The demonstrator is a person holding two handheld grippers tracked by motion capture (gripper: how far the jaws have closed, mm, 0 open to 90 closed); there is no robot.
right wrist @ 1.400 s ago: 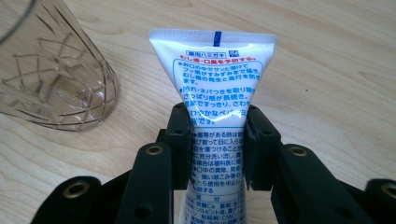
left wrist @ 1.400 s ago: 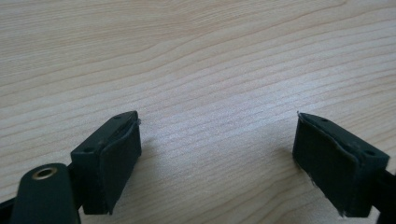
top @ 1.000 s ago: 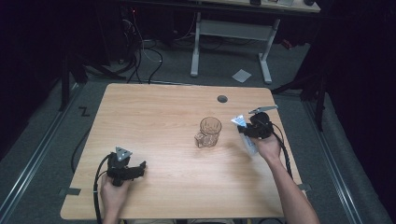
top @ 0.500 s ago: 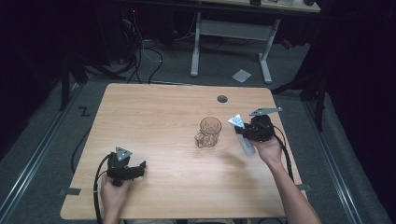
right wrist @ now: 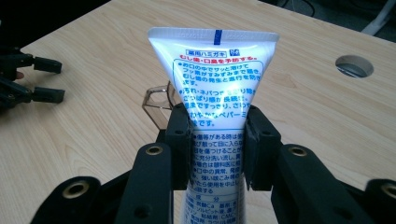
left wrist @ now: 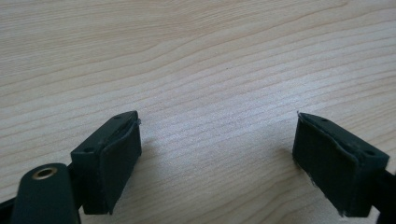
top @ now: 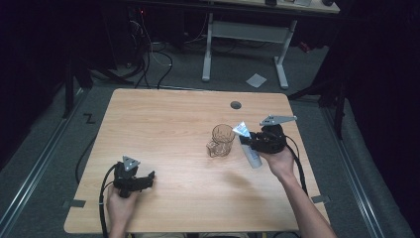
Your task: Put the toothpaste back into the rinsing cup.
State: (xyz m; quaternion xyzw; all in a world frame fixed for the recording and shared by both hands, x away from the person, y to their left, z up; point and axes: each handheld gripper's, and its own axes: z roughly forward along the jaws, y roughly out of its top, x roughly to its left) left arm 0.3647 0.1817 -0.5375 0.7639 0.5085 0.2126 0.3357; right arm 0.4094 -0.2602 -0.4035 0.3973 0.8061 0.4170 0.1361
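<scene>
Desk (top: pixel 163 124): light wood top, with a round cable hole (top: pixel 236 105) near the far edge. Little else on it.

Glass mug (top: pixel 221 140): clear, handled, standing upright right of centre, nearer the right edge than the left. I see nothing inside it.

Right gripper (top: pixel 253 141): I have it just right of the mug, off the surface, jaws clamped across the middle of a white toothpaste tube (top: pixel 247 144). From the right gripper view the tube (right wrist: pixel 214 79) runs lengthwise between the pads, crimped flat end away from the camera, with the mug's rim (right wrist: pixel 159 105) partly visible behind it. From the high view the crimped end sits beside the mug's rim and the other end slants down toward the near edge.

Left gripper (top: pixel 141 179): parked near the near-left corner, jaws spread apart over bare wood, nothing between the pads (left wrist: pixel 119 163).

Progress, my reading: pick-up done, tube secured and brought alongside the mug. Remaining: bring the tube over the rim, lower it in, release. Roughly half done.
</scene>
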